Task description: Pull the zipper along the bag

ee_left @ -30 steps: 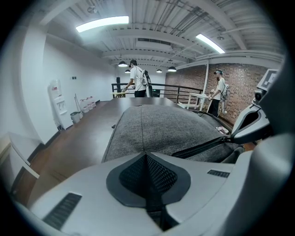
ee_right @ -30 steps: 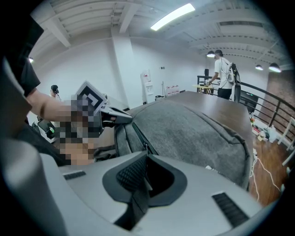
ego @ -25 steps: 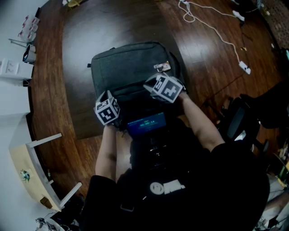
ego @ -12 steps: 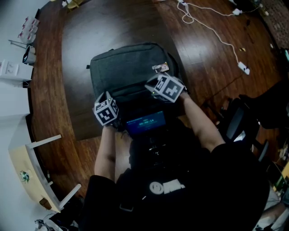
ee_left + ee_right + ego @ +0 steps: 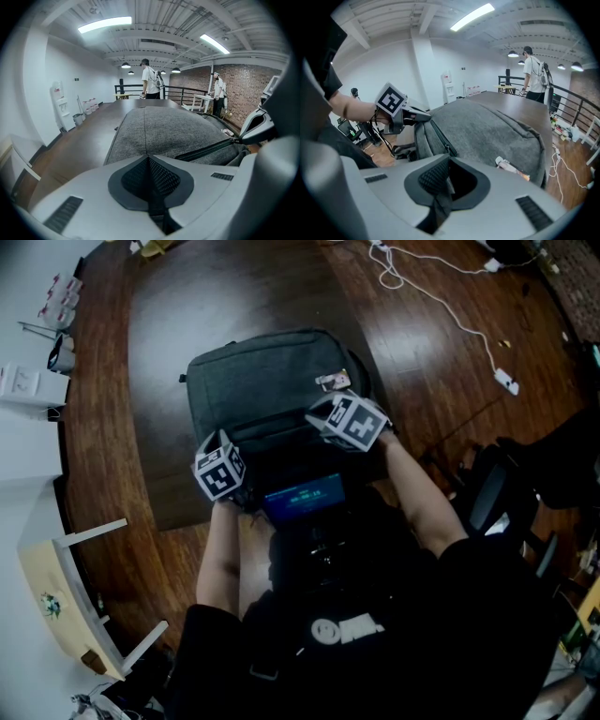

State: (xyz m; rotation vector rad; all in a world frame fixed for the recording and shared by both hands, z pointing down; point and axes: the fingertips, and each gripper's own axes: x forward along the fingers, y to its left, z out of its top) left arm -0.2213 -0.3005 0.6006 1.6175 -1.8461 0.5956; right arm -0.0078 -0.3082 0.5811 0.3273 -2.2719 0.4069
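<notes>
The zipper (image 5: 439, 139) runs as a dark line along the near edge of the grey bag (image 5: 262, 381), which lies flat on the dark wooden table (image 5: 178, 296). At the bag's near right side, the right gripper (image 5: 447, 164) has its jaws almost fully closed, pinching a narrow grey pull tab (image 5: 442, 194) that hangs down between the pads. In the left gripper view, its tip sits right at the end of the dark zipper band.

At the bag's near left corner, the left gripper (image 5: 149, 161) has its jaws pressed together, with the grey fabric rising just beyond them. In the right gripper view, its tip rests against that corner of the bag. I cannot tell whether any fabric is caught between the pads.

A small tag (image 5: 335, 381) lies on top of the bag, toward its right edge. A white cable (image 5: 441, 296) trails over the floor to the far right of the bag. A pale chair (image 5: 80, 601) stands to the bag's near left, off the table. Well beyond the bag's far end, a person (image 5: 149, 82) stands by a black railing (image 5: 183, 91).
</notes>
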